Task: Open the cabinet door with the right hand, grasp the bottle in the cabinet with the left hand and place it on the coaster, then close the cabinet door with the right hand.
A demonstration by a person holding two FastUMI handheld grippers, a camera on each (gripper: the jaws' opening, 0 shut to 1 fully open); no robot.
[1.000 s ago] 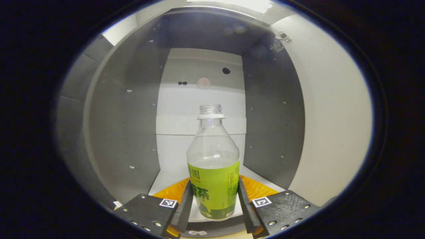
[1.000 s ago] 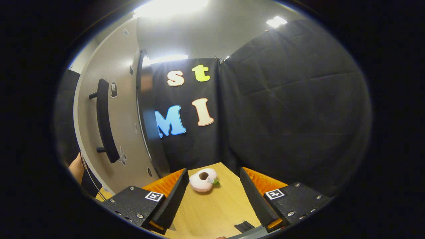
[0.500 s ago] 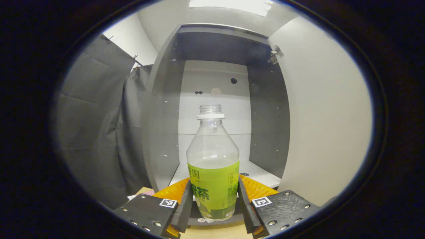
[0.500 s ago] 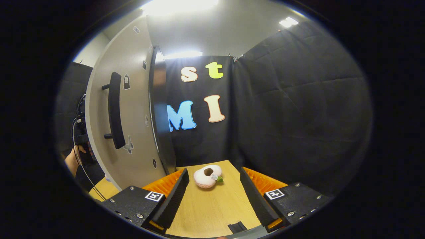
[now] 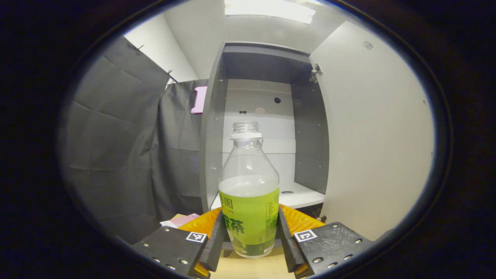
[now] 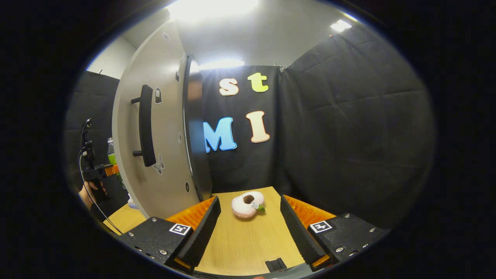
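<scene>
Green-labelled and uncapped, the bottle [image 5: 248,193] stood upright between the 2 fingers of the left hand-held gripper [image 5: 248,242], both fingers pressed against its label at the lower body. Pale liquid filled it to about the top of the label. In the left gripper view the bottle was out in front of the cabinet [image 5: 267,128], its base just above the wooden surface [image 5: 248,267]; whether it touched the wood could not be told. Behind it the cabinet stood open, grey inside with a white back panel and a white bottom shelf [image 5: 294,195], and the cabinet door [image 5: 376,147] was swung wide on the right, hinge at its upper corner. Some pink and white paper [image 5: 179,221] lay on the surface to the left, near the cabinet's foot.

In the right gripper view the right hand-held gripper [image 6: 250,228] hung over the surface [image 6: 248,244] with its fingers spread wide and nothing between them. A pink plush doughnut-shaped toy [image 6: 247,204] lay farther ahead — well apart from both fingers. The door [image 6: 159,128] stood edge-on at the left, its dark bar handle [image 6: 145,126] facing the camera. Past the door's edge a hand [image 6: 90,190] held the left hand-held gripper, with the bottle's top [image 6: 111,149] just showing.
</scene>
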